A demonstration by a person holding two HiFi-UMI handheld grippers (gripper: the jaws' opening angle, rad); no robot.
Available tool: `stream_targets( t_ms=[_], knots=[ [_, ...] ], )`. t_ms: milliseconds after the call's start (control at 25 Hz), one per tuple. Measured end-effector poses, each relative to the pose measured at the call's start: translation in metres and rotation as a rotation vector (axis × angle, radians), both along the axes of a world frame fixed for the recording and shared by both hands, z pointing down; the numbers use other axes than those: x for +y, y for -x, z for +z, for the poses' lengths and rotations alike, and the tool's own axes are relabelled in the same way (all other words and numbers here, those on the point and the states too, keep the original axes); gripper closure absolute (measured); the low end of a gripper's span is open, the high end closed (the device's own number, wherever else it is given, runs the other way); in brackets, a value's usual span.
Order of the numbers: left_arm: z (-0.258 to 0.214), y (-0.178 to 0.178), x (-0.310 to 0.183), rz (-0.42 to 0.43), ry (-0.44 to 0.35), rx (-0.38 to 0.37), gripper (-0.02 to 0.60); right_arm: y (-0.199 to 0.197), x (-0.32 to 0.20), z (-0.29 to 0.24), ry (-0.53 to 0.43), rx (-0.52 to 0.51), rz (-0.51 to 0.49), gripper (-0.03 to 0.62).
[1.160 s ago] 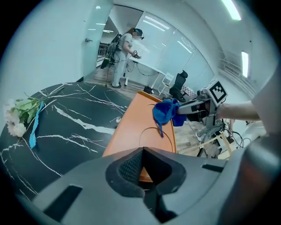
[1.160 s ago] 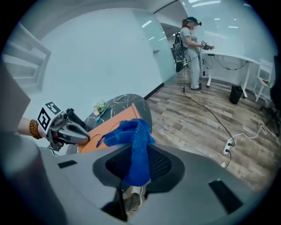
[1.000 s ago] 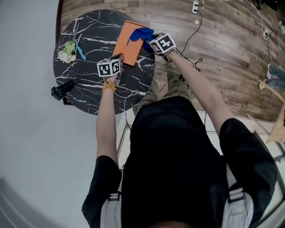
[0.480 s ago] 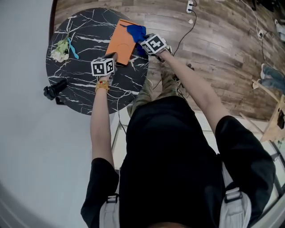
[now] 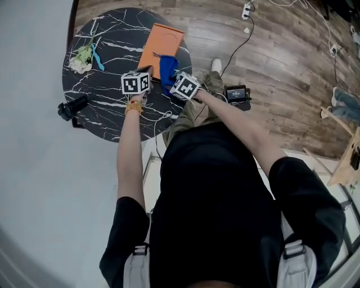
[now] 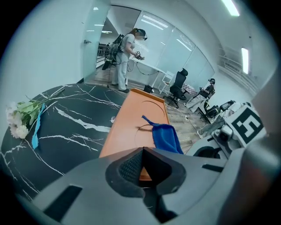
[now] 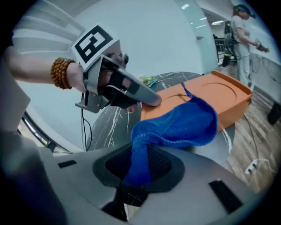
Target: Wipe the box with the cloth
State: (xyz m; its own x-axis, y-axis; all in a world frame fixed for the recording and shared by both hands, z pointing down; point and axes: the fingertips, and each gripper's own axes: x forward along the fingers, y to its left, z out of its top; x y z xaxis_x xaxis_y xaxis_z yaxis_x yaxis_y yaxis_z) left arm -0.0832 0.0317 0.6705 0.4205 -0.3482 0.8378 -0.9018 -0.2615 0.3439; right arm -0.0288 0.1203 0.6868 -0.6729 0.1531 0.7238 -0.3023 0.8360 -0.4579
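An orange box (image 5: 162,44) lies flat on the round black marble table (image 5: 107,39). My left gripper (image 5: 147,71) is shut, its tips resting on the box's near corner; the right gripper view shows this left gripper (image 7: 151,101) too. Whether it pinches the edge I cannot tell. My right gripper (image 5: 172,79) is shut on a blue cloth (image 5: 167,64) at the box's near end. The cloth (image 7: 180,123) bunches between the pads (image 7: 160,165) and drapes over the box (image 7: 224,94). From the left gripper view the cloth (image 6: 166,137) lies on the box (image 6: 134,118).
White flowers with a blue ribbon (image 5: 84,57) lie at the table's far left. A black device (image 5: 72,109) sits by the table's left rim. Cables, a power strip (image 5: 246,8) and a small screen (image 5: 236,93) lie on the wooden floor. A person (image 6: 127,57) stands far off.
My right gripper has dragged the blue cloth from the box's far right side down to its near end, towards me. The left gripper has stayed on the box's near corner.
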Motion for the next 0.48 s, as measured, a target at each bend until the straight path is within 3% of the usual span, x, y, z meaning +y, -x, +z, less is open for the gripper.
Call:
stream_targets(
  t_ms=[120,280,360,480],
  knots=[
    [0.001,0.002,0.0,-0.007,-0.003,0.005,0.577,-0.021,-0.046,0.011,-0.07,0.061,-0.008,0.511],
    [0.0,0.0,0.003,-0.013,-0.011,-0.007,0.578,-0.066,-0.162,0.003,-0.124,0.099,0.236,0.511],
    [0.001,-0.002,0.002,-0.005,-0.018,-0.005,0.577,-0.072,-0.177,-0.006,-0.111,0.111,0.22,0.511],
    [0.004,-0.001,0.004,-0.001,-0.021,0.005,0.578,-0.053,-0.144,-0.007,-0.1,0.104,0.128,0.511]
  ],
)
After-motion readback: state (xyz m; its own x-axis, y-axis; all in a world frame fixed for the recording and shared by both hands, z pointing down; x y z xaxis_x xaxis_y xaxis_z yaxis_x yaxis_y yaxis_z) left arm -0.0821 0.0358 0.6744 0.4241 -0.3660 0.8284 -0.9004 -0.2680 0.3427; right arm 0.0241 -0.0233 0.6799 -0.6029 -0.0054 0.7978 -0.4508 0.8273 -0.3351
